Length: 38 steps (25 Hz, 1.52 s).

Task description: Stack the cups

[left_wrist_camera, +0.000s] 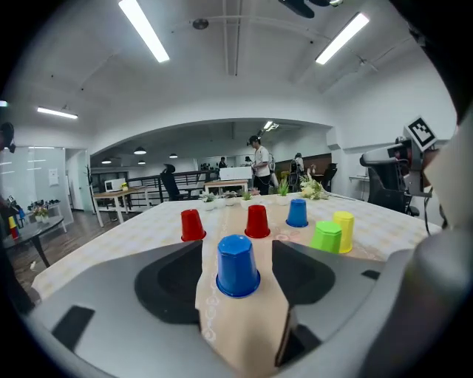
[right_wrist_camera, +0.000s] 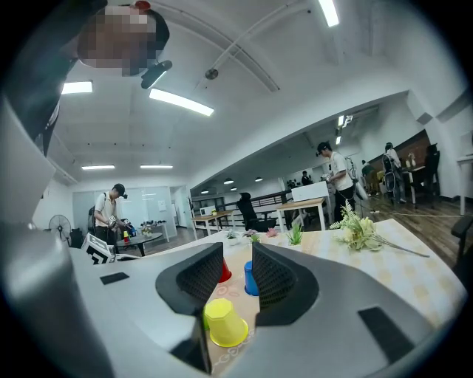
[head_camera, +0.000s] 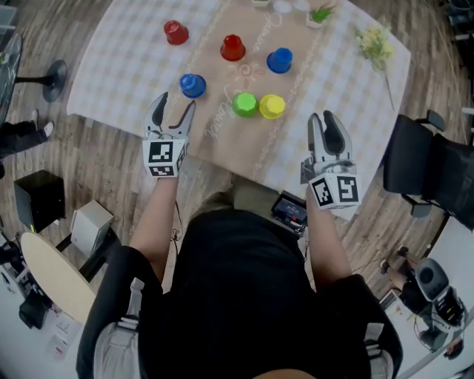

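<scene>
Six cups stand upside down on the table point(head_camera: 126, 66). Two red cups point(head_camera: 176, 32) point(head_camera: 232, 47) and a blue cup point(head_camera: 279, 60) are farther back. A second blue cup point(head_camera: 192, 85), a green cup point(head_camera: 245, 104) and a yellow cup point(head_camera: 272, 106) are nearer. My left gripper point(head_camera: 174, 109) is open, just short of the near blue cup point(left_wrist_camera: 237, 266), which shows ahead between its jaws, untouched. My right gripper point(head_camera: 324, 122) hovers at the table's near right edge. It is open by a narrow gap and holds nothing. The yellow cup point(right_wrist_camera: 224, 323) lies ahead of it, low.
A tan runner point(head_camera: 222, 118) crosses the checked cloth under most cups. A small potted plant point(head_camera: 320, 13) and a flower sprig point(head_camera: 374, 43) sit at the far right. A black office chair point(head_camera: 429, 166) stands right of the table. A black box point(head_camera: 38, 196) sits on the floor at left.
</scene>
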Motion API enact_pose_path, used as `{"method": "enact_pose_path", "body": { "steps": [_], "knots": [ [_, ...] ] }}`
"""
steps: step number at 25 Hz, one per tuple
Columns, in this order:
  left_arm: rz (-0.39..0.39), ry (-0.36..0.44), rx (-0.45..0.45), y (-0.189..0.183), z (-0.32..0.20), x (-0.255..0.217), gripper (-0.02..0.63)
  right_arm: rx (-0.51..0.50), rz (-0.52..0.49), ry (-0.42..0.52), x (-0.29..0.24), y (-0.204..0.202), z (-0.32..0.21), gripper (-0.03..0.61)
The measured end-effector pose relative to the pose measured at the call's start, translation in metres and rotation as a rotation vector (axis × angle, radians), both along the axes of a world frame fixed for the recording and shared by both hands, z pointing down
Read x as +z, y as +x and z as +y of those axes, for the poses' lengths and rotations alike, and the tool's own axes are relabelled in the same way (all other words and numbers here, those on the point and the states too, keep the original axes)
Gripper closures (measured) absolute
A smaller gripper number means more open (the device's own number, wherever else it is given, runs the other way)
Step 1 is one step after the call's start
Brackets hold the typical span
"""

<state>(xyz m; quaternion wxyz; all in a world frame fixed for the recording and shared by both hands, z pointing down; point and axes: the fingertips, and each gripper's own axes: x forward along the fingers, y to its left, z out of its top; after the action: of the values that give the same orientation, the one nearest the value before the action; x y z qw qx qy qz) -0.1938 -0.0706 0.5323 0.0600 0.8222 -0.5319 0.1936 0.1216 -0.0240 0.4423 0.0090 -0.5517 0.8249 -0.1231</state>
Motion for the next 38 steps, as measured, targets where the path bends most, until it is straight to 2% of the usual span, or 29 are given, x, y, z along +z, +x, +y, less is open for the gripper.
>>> {"method": "enact_pose_path", "body": {
  "steps": [6,14,17,20,23,27,30,38],
  "knots": [
    [-0.016,-0.037,0.033,0.01,-0.032,0.023,0.336,-0.007,-0.011,-0.02,0.01,-0.004,-0.01,0.445],
    [0.008,-0.098,-0.013,0.009,-0.047,0.041,0.345,0.007,-0.014,-0.04,0.02,0.001,-0.012,0.446],
    [0.006,-0.097,-0.022,0.005,-0.046,0.042,0.385,0.013,-0.017,-0.048,0.023,0.001,-0.01,0.446],
    [0.013,-0.08,-0.017,0.005,-0.044,0.035,0.39,0.011,-0.018,-0.05,0.022,0.0,-0.006,0.446],
    [0.017,-0.074,0.025,0.021,-0.038,0.029,0.391,0.01,-0.02,-0.047,0.021,-0.001,-0.004,0.446],
    [-0.02,-0.076,0.132,0.056,-0.016,0.03,0.393,0.011,-0.027,-0.041,0.019,-0.003,0.0,0.446],
    [-0.035,-0.083,0.178,0.075,-0.004,0.034,0.393,0.008,-0.024,-0.036,0.016,-0.002,0.002,0.446],
    [-0.027,-0.109,0.191,0.081,0.009,0.044,0.394,0.01,-0.017,-0.034,0.015,0.0,0.009,0.448]
  ]
}}
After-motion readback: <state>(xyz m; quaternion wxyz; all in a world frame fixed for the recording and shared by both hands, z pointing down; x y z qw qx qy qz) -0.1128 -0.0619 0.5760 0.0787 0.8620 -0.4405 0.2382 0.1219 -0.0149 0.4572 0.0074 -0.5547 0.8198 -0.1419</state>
